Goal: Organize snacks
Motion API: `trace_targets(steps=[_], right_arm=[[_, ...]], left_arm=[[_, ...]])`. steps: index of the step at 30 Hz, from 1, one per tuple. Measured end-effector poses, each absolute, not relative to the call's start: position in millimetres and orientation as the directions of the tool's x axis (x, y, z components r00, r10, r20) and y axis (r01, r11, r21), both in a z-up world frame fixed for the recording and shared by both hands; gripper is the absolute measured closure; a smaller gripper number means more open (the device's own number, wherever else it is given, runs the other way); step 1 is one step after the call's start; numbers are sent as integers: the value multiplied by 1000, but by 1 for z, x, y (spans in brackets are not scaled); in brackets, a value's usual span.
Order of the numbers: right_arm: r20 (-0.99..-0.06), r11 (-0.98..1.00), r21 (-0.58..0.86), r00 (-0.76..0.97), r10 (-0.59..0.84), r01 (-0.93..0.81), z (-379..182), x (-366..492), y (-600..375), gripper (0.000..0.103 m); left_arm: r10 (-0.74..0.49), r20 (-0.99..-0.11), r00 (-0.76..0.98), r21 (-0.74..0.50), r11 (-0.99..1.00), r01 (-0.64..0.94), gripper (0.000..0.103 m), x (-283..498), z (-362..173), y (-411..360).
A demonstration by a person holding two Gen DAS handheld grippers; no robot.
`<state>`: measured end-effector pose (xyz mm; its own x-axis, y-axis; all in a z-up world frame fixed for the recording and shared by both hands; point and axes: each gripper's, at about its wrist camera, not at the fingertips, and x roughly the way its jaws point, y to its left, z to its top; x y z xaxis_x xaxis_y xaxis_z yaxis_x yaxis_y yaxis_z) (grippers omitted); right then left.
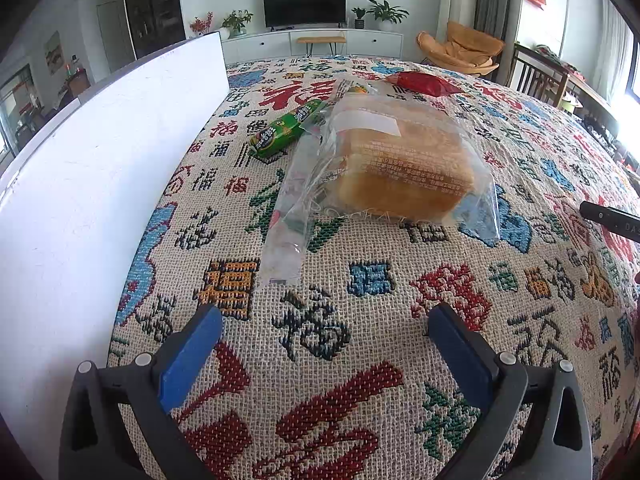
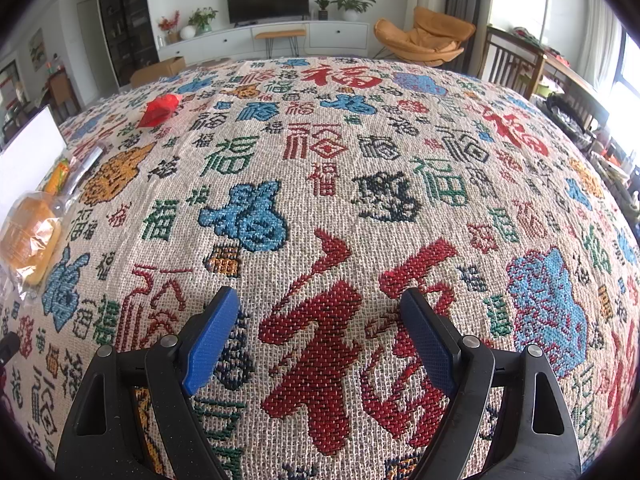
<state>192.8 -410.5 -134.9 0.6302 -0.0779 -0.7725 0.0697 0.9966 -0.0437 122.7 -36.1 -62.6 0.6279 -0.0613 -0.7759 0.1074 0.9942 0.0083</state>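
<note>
Beside bread bag (image 1: 384,160), sausage (image 1: 286,130) seemingly lengthwise

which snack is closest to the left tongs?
The bagged bread, directly ahead of the open left tongs. The green sausage pack and red packet lie farther back.

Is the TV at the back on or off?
Off, it seems: the TV screen is uniformly dark in both wrist views, with no picture showing.

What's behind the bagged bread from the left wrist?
Behind the bagged bread lie a green sausage stick, partly under the bag's edge, and a red packet. Its lower part is hidden by the loaf.
</note>
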Motion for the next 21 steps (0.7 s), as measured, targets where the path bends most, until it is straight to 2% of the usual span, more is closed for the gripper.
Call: trace_targets(steps=[5, 21], right_arm=[[-772, 997, -43, 631, -77, 70, -135, 193, -411, 17], [-776, 997, -38, 626, -74, 70, -136, 193, -408, 16]], left_arm=[[-75, -797, 600, 1, 992, 127, 1, 122, -61, -30], [-57, -777, 627, -2, 996, 88, 0, 121, -64, -23]])
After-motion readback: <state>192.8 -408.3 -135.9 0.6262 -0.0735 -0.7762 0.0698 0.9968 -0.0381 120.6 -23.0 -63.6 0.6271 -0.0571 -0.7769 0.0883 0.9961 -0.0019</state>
